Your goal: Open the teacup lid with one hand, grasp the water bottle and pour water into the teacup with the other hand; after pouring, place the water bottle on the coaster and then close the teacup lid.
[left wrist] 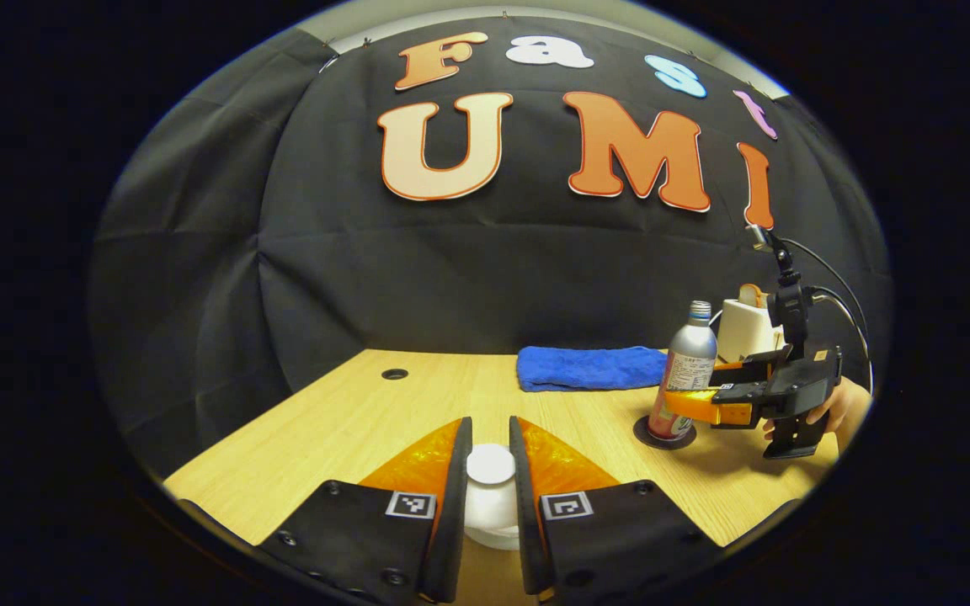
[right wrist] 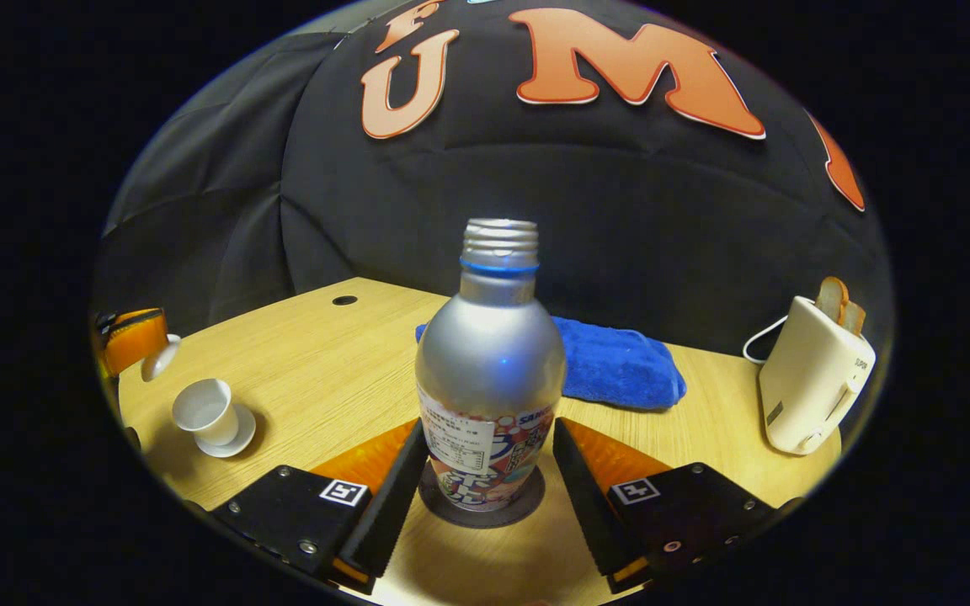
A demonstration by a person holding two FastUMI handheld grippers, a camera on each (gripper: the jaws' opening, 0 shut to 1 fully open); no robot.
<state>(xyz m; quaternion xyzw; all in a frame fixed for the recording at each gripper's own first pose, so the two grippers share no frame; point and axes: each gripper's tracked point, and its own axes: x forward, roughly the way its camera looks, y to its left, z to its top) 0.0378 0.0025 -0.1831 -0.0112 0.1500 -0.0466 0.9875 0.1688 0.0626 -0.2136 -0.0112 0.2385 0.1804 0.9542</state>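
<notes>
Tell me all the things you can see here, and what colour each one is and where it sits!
water bottle: 1, silver with a printed label, no cap, upright on the coaster
coaster: 1, dark, round, under the bottle
teacup: 1, white, uncovered, on its saucer
saucer: 1, white, under the teacup
teacup lid: 1, white, between the left gripper's fingers
towel: 1, blue, folded, behind the bottle
toaster: 1, cream, with bread in it
table: 1, light wood
left gripper: 1, shut on the lid
right gripper: 1, open, fingers either side of the bottle
hand: 1, holding the right gripper
</notes>
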